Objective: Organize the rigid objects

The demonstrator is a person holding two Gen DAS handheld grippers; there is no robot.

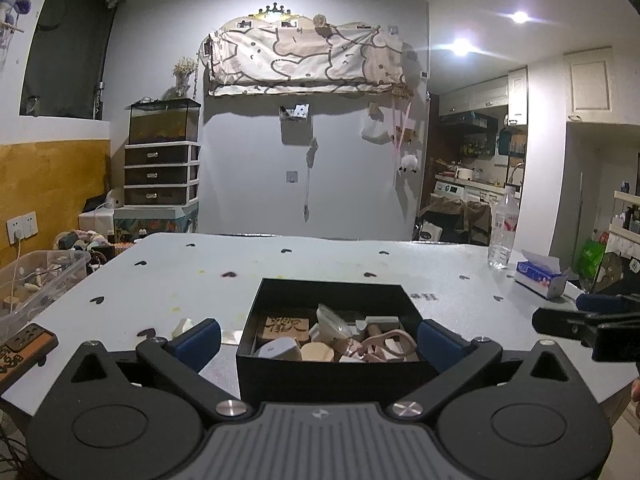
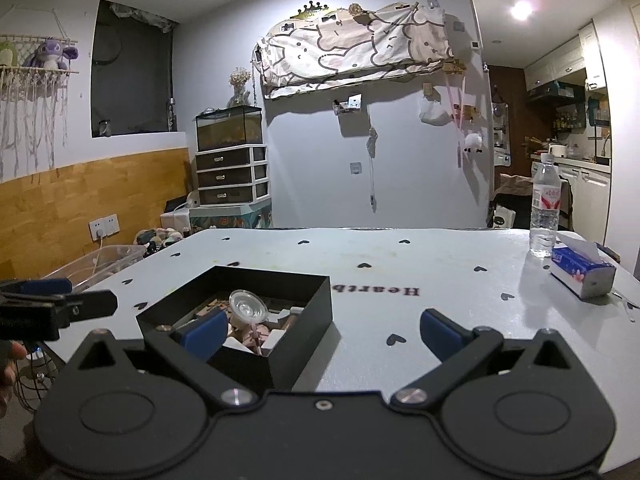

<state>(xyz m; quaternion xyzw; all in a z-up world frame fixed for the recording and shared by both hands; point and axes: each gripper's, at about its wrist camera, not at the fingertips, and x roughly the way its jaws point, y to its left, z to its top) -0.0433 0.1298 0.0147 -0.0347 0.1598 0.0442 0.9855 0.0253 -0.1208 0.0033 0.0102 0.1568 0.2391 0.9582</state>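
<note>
A clear plastic bin (image 1: 40, 276) of small pieces sits off the counter's left edge, and a brown tile with dark characters (image 1: 24, 346) lies at the near-left corner of the pale, heart-dotted counter (image 1: 320, 264). Just right of it a small white block (image 1: 183, 327) rests on the surface beside the left gripper (image 1: 320, 340), whose jaws stand wide apart and hold nothing — the blue pads flank the near wall of the black box (image 1: 332, 364).

The box sits at centre-near on the counter, filled with rigid odds and ends: a carved wooden stamp (image 1: 287, 327) at its left, a white rounded piece (image 1: 279, 349) and a round wooden disc (image 1: 317, 351) along the near side, a clear plastic cup-shaped piece (image 1: 332, 320) on top in the middle, and a pinkish looped piece (image 1: 386, 346) to the right.

In the right wrist view the same box lies left of centre, and the right gripper (image 2: 322, 330) is likewise spread wide and empty — its left pad hangs over the box's near corner, its right pad over bare counter. Printed lettering (image 2: 376, 290) reads upside down just right of the box.

At the far right of the counter stand a water bottle (image 2: 545, 206) and, nearer, a blue tissue pack (image 2: 582, 272), close together.
</note>
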